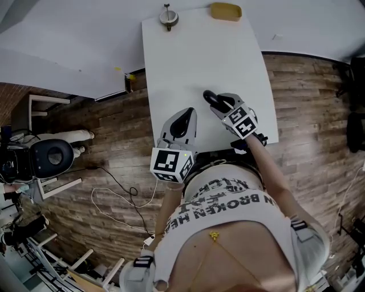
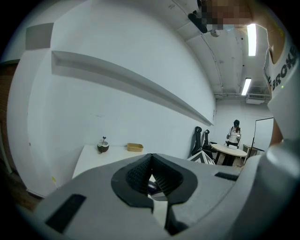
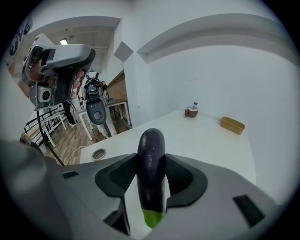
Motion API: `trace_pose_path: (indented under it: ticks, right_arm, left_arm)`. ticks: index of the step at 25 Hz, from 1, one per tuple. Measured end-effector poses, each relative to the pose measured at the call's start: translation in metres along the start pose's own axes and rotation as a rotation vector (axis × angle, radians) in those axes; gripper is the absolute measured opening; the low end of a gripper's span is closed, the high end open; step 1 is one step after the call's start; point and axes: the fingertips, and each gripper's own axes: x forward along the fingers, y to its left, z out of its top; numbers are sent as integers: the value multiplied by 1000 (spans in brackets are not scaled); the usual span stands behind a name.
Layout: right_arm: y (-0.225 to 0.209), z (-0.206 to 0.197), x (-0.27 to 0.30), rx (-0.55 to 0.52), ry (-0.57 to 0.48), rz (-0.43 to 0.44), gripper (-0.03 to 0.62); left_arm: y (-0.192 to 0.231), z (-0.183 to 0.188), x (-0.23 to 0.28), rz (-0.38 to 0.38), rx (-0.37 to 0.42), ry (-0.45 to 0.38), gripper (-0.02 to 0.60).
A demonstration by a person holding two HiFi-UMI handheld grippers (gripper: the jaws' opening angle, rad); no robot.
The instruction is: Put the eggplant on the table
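The person's printed shirt (image 1: 228,228) fills the near frame and hides part of the table's near edge. Just ahead, the left gripper (image 1: 181,121) has its jaws together on nothing. The right gripper (image 1: 212,100) is clamped across the eggplant (image 3: 151,168). Its purple tip juts past the pads, and its green stem end is partly cut off behind them, over the white table (image 1: 194,51). Far beyond sit a brown bowl (image 1: 169,17) and a yellow tray (image 1: 225,11).
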Motion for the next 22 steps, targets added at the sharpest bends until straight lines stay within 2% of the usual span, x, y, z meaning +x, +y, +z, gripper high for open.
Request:
trace_pose_path:
  ticks: [22]
  right_arm:
    - [-5,-46,42,-16,151,10,190]
  left_arm:
    - [9,-12,-3,16,-6,36,-2]
